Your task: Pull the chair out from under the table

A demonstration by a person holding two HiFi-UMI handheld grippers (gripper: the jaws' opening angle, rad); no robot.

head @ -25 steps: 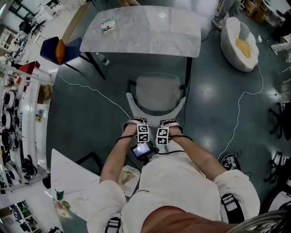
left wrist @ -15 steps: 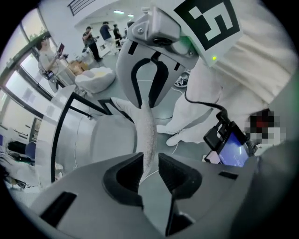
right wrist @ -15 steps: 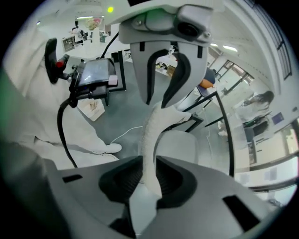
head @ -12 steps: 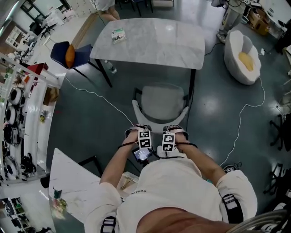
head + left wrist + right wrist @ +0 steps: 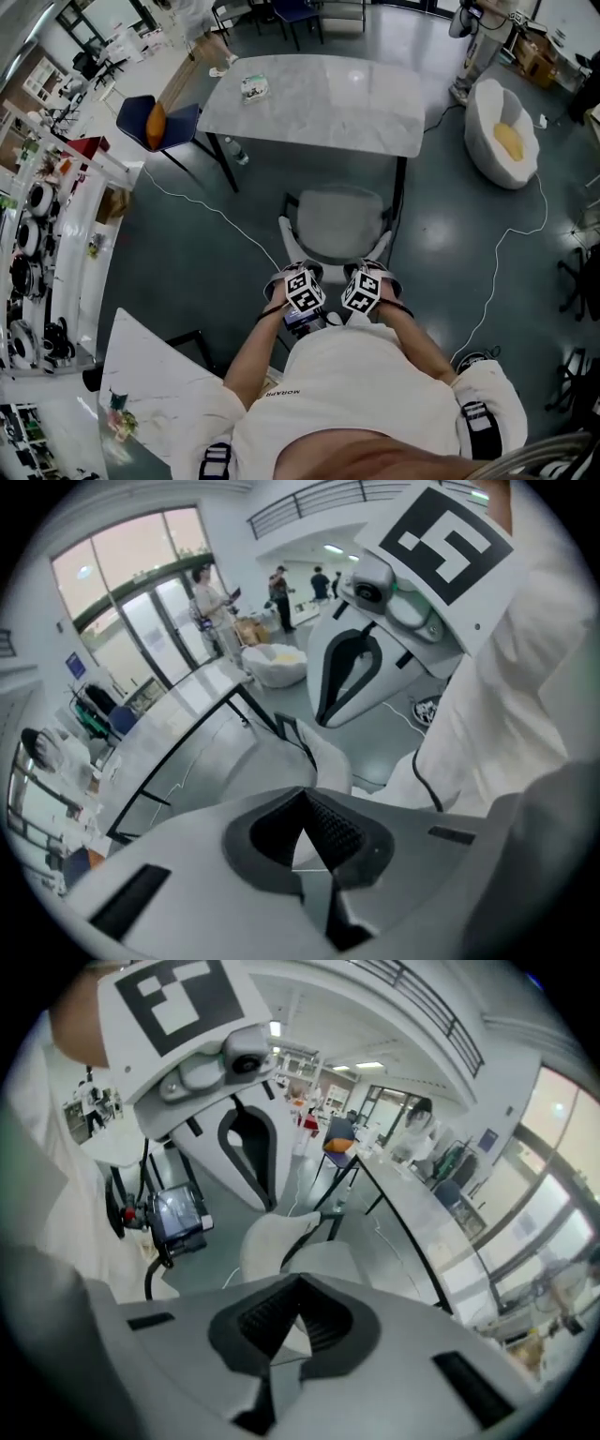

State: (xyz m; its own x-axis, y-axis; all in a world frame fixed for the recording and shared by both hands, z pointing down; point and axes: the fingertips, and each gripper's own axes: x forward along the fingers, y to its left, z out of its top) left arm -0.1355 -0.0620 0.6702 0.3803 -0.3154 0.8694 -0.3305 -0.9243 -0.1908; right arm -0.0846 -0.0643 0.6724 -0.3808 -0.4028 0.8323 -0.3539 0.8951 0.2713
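Item: chair [image 5: 339, 221], pale seat and curved white backrest, standing on the grey floor between the marble table [image 5: 319, 98] and me. The seat is clear of the table's near edge and close to it. Item: left gripper [image 5: 302, 832], jaws just closed tight together with nothing between the pads, held above the left end of the backrest and not touching it. Item: right gripper [image 5: 286, 1321], the same, jaws just closed and empty, above the right end. Status, as I judge it: the pull looks done or nearly so, and the step in hand is drawing off. Handling note: lift both grippers straight off so the closed tips do not catch the backrest and tilt the chair. If more clearance is wanted, open both, take the rail at matched points and draw straight back. Hazard: white cable [image 5: 217, 212] on the floor, left of the chair legs.
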